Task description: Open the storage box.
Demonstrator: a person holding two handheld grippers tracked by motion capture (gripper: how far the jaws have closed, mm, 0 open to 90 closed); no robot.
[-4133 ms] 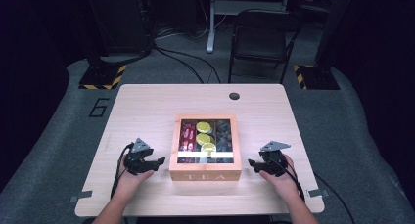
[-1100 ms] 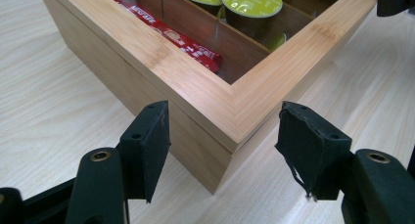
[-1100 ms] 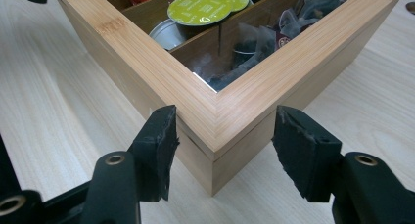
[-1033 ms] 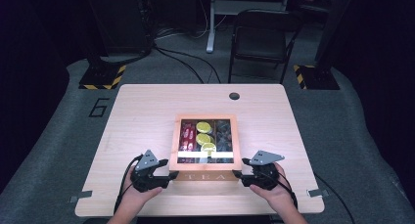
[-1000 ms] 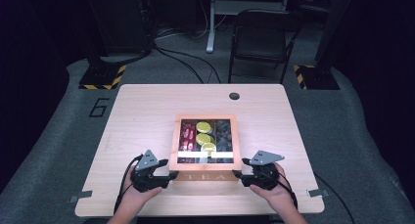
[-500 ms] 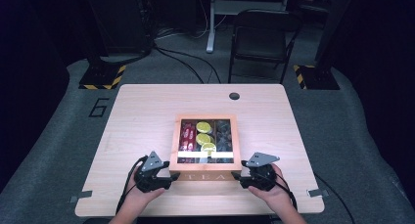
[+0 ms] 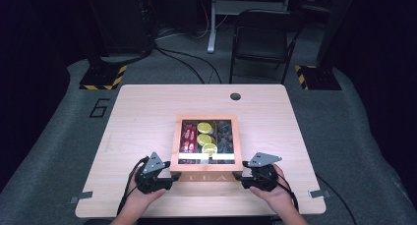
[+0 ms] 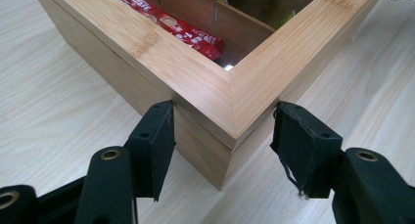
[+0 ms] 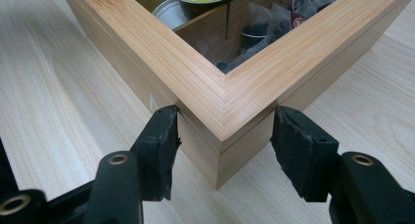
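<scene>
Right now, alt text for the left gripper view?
A near corner of the bamboo tea box sits between the left gripper's open black jaws, one on each side, on a pale wood table. Red sachets show under the box's clear lid.

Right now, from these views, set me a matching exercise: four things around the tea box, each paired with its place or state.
Things:
1. left gripper
2. right gripper
3. red packets
4. green-lidded capsules

Places or states:
A. middle compartment of the tea box
B. open astride the box's near right corner
C. left compartment
D. open astride the box's near left corner

Pairs: 1-D, 2-B, 3-C, 4-A
</scene>
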